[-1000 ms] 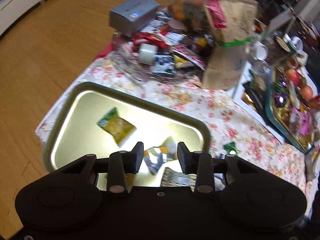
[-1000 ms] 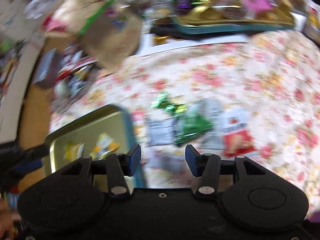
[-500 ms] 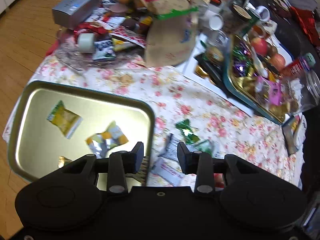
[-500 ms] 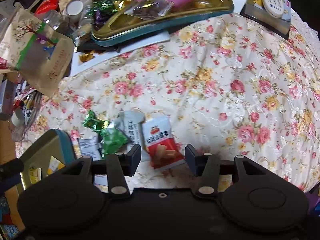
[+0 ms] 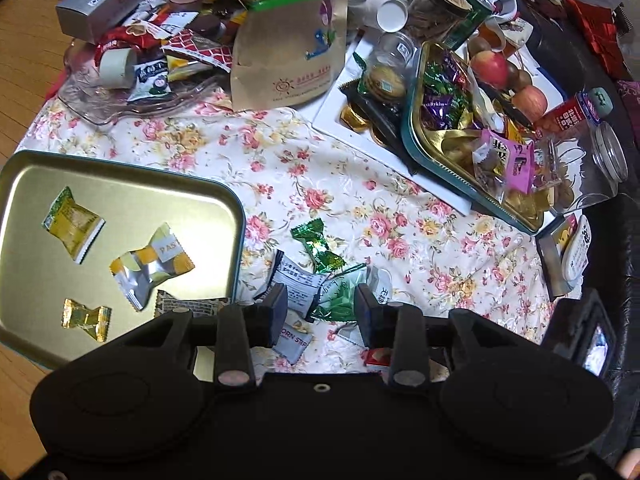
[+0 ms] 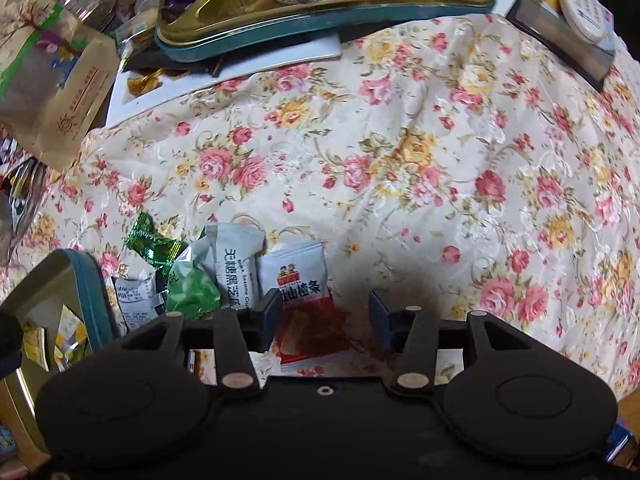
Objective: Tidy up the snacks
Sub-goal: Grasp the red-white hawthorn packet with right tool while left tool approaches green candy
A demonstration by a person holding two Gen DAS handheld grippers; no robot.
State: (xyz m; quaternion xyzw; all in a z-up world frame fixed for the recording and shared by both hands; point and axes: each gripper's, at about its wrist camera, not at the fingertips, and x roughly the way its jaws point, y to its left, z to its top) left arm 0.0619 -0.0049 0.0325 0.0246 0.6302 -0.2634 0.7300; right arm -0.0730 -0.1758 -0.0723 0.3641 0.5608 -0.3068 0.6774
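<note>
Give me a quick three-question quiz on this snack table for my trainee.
1. How many wrapped snacks lie fully visible in the gold tray?
2. True or false: the right gripper is clamped on the red-and-white packet.
3. Which lies farthest from the tray: A) green twist candy, B) red-and-white packet, C) green pouch?

Key: 1. Three; a fourth is partly hidden by the left gripper. 2. False; its jaws are open above the packet. 3. B.

We see cream cloth with pink-yellow roses; gold tray, teal rim; green candy; red-white packet; black grippers.
</note>
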